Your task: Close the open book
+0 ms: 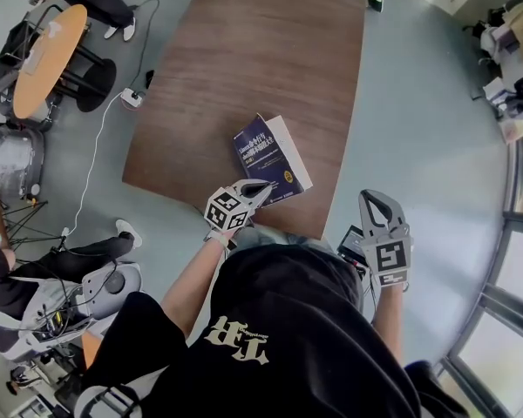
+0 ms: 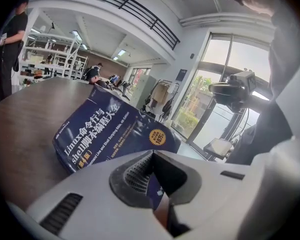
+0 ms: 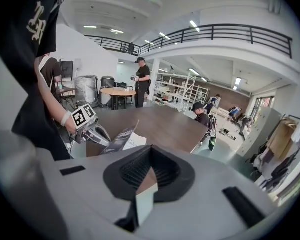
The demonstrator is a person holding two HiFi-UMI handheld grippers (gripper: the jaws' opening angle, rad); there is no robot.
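A: Books, how many, where?

B: One book (image 1: 270,159), blue cover up. It lies on the single brown table (image 1: 261,50), close to the edge nearest the person and skewed to that edge. The white page block shows along its right side.

A: Closed?

B: Not flat. In the right gripper view the cover (image 3: 110,143) stands tilted up off a white page.

A: Tongs?

B: Two. The left gripper (image 1: 260,186) has its tip at the book's near corner, against the cover. In its own view the two jaws meet at the tips, and the blue cover fills the frame just beyond and shows through the slot lower down. Can't tell whether any cover edge is pinched.

A: Other one?

B: The right gripper (image 1: 372,195) is off the table, over the grey floor (image 1: 418,120) past the near right corner and well apart from the book. Its jaws are together with nothing between them.

A: Rest?

B: One round orange-topped table (image 1: 48,50) at far left. One white cable (image 1: 91,159) runs across the floor to one power strip (image 1: 131,97). The right gripper view has two people in caps: a standing person (image 3: 141,81) by the round table and a second person (image 3: 202,115) low at the brown table's far end.
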